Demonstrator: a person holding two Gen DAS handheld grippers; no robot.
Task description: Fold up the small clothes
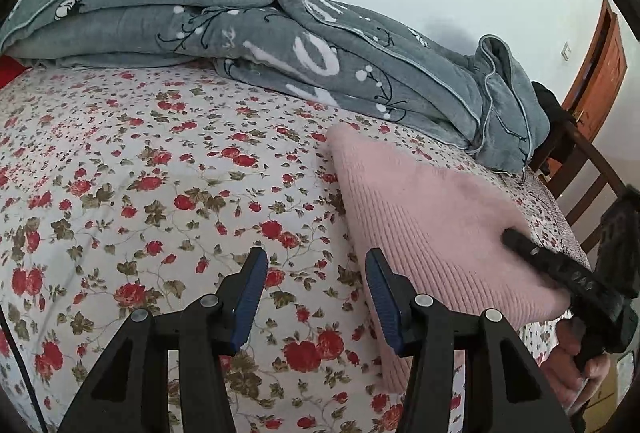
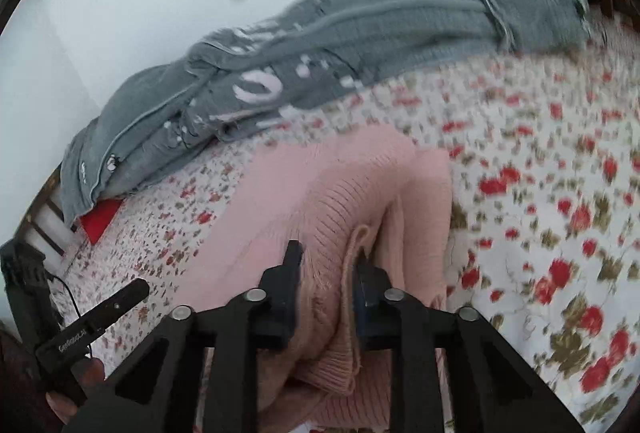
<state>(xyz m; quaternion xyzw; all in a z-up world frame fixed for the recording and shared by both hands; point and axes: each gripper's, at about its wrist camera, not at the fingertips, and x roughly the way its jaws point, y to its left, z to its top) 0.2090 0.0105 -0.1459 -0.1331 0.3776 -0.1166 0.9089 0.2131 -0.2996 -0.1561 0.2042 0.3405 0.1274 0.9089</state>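
A pink knit sweater (image 1: 432, 217) lies folded on the floral bedsheet (image 1: 140, 173), right of centre in the left wrist view. My left gripper (image 1: 316, 273) is open and empty just above the sheet, at the sweater's left edge. My right gripper (image 1: 532, 253) reaches onto the sweater's right side. In the right wrist view my right gripper (image 2: 328, 261) is shut on a bunched fold of the pink sweater (image 2: 340, 185). The left gripper (image 2: 104, 309) shows at the lower left there.
A rumpled grey blanket (image 1: 240, 33) lies along the far side of the bed against the pale wall; it also shows in the right wrist view (image 2: 360, 33). A wooden bed rail (image 1: 588, 161) and an orange door (image 1: 600, 65) stand at the right. A red item (image 2: 98, 221) lies under the blanket's end.
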